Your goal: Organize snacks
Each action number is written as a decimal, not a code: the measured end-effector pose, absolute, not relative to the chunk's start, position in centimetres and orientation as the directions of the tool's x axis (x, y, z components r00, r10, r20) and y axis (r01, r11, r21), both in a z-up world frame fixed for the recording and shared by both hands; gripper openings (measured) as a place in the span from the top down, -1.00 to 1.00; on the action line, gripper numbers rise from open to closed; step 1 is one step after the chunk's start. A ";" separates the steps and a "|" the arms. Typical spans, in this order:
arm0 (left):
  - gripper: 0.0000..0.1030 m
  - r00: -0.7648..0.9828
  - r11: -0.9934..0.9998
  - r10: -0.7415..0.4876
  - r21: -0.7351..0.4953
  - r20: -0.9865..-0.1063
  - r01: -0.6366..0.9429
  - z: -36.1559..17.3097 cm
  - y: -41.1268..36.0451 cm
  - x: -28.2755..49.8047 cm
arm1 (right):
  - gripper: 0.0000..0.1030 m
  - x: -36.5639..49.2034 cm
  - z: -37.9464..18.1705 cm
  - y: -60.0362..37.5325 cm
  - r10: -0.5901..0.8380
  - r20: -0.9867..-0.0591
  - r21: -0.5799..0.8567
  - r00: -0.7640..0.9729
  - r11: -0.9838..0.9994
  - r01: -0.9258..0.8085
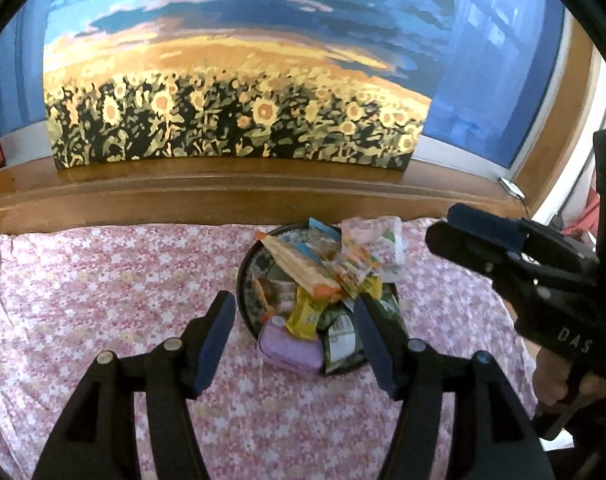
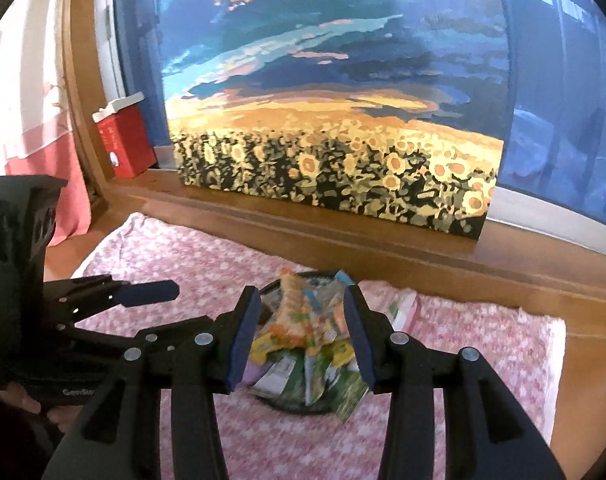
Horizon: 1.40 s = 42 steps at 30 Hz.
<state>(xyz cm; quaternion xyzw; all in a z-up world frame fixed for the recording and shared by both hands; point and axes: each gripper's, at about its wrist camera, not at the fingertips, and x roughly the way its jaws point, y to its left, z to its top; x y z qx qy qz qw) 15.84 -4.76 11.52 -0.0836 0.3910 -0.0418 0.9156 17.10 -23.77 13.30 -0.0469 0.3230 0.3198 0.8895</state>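
A dark round bowl [image 1: 243, 276] heaped with snack packets [image 1: 303, 268] sits on a pink floral cloth [image 1: 103, 280]. A lilac packet [image 1: 289, 346] and green packets lie at its near side, and a white-pink packet [image 1: 377, 240] at the far right. My left gripper [image 1: 295, 332] is open and empty, just above the bowl's near edge. My right gripper [image 2: 301, 336] is open and empty, hovering over the same bowl [image 2: 271, 290] and packets [image 2: 303, 332]. Each gripper shows in the other's view: the right one [image 1: 455, 232] and the left one [image 2: 159, 292].
A sunflower painting [image 1: 239, 80] leans on a wooden ledge [image 1: 223, 192] behind the cloth. A red box [image 2: 123, 136] stands on the ledge at the left. A window frame [image 1: 555, 140] and a red-and-white curtain [image 2: 43, 120] flank the scene.
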 end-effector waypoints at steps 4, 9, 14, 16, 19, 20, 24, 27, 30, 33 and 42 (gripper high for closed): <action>-0.27 0.705 0.987 -0.122 -0.159 -0.699 0.013 11.7 -5.4 13.5 | 0.13 14.2 12.9 -24.4 0.546 -0.599 0.123 0.585 0.785 -0.607; -0.31 0.708 0.993 -0.098 -0.116 -0.699 0.023 11.4 -6.1 10.4 | 0.13 11.0 11.4 -25.2 0.558 -0.611 0.153 0.561 0.779 -0.609; -0.37 0.666 0.996 -0.085 -0.081 -0.741 0.038 9.4 -6.3 7.9 | 0.13 8.9 8.5 -25.4 0.521 -0.685 0.159 0.509 0.788 -0.594; -0.37 0.633 0.996 -0.088 -0.084 -0.769 0.035 8.2 -6.2 7.4 | 0.13 8.6 7.2 -25.7 0.497 -0.722 0.171 0.481 0.802 -0.572; -0.37 0.571 0.993 -0.109 -0.112 -0.814 0.029 6.2 -5.8 6.6 | 0.13 8.1 5.2 -26.4 0.449 -0.775 0.176 0.444 0.829 -0.531; -0.37 0.560 0.993 -0.110 -0.113 -0.821 0.029 5.8 -5.7 6.4 | 0.13 8.0 4.7 -26.7 0.438 -0.787 0.178 0.433 0.835 -0.521; -0.37 0.507 0.991 -0.120 -0.131 -0.854 0.014 3.9 -5.3 5.7 | 0.13 7.4 2.4 -27.8 0.383 -0.838 0.178 0.388 0.865 -0.469; -0.37 0.452 0.989 -0.134 -0.151 -0.882 -0.001 2.3 -5.0 5.1 | 0.13 7.3 1.2 -29.0 0.382 -0.853 0.218 0.355 0.880 -0.423; -0.37 0.448 0.988 -0.139 -0.154 -0.883 0.002 1.8 -5.0 4.6 | 0.13 8.4 1.5 -30.9 0.455 -0.805 0.322 0.380 0.874 -0.365; -0.37 0.446 0.988 -0.138 -0.152 -0.885 0.003 1.9 -4.9 4.6 | 0.13 11.5 2.4 -33.4 0.521 -0.722 0.439 0.455 0.853 -0.281; -0.19 0.543 0.964 -0.203 -0.265 -0.815 -0.038 4.5 -3.7 10.6 | -0.31 26.2 3.2 -31.6 0.519 -0.664 0.438 0.538 0.853 -0.284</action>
